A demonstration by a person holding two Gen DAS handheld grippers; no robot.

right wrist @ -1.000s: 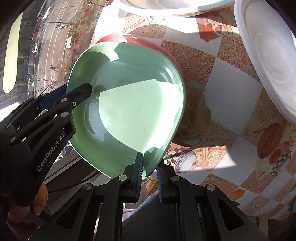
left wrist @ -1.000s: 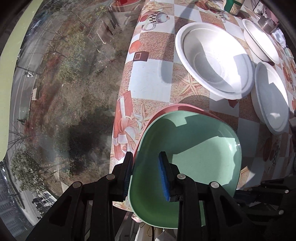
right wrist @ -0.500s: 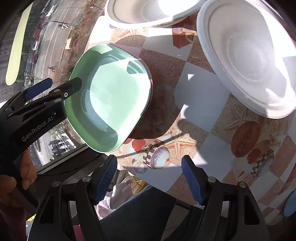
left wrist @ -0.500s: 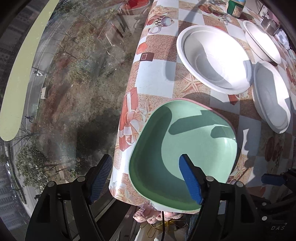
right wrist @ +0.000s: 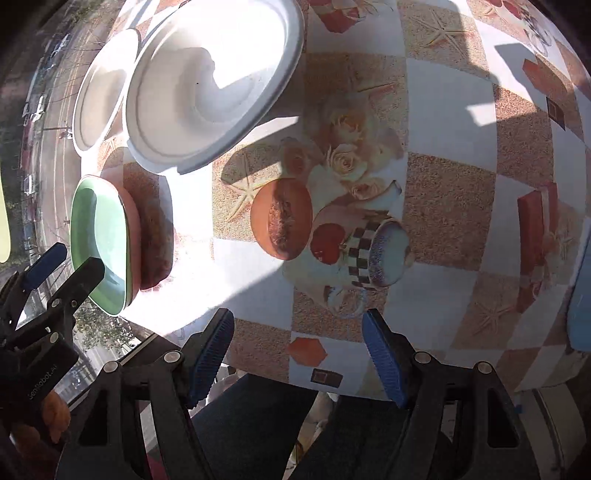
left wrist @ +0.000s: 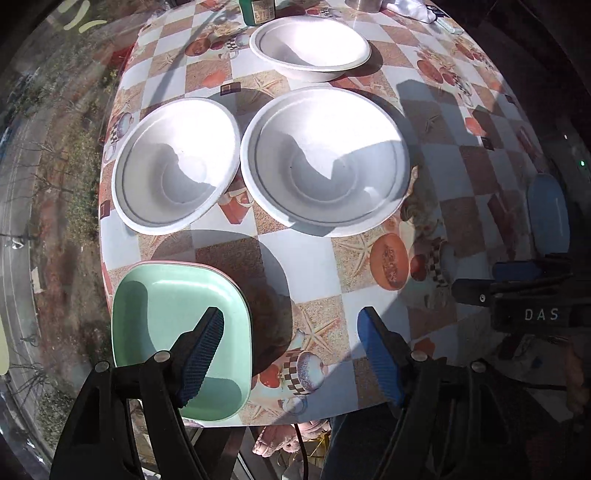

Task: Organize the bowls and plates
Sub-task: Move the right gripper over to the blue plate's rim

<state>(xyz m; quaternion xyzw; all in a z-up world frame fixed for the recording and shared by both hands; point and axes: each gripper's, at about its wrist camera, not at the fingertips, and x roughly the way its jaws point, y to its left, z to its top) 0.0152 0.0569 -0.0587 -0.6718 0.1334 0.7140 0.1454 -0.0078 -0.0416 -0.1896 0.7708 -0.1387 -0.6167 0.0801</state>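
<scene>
Looking down from the left wrist view, the whole bench [left wrist: 306,258] shows: a green plate [left wrist: 162,314] sits on a pink plate [left wrist: 207,266] at the near left corner, their rims at the bench edge. Beyond them two white bowls stand side by side, the left white bowl [left wrist: 173,166] just beside the middle white bowl [left wrist: 325,158], rims almost touching. A far white bowl [left wrist: 310,48] stands apart behind them, near a green jar [left wrist: 256,11]. A blue plate [left wrist: 546,214] lies at the right edge.

That far bowl and jar are missing from the right wrist view, which instead shows the pink plate's side under the green one and the person's dark-clad legs [right wrist: 258,413] below the near edge.

Jaws of the left gripper [left wrist: 291,354] stand apart, empty, one finger over the green plate. Jaws of the right gripper [right wrist: 297,354] are also apart and empty, over the near edge.

Bare patterned cloth lies open between the stacked plates and the blue plate, in front of the bowls.
</scene>
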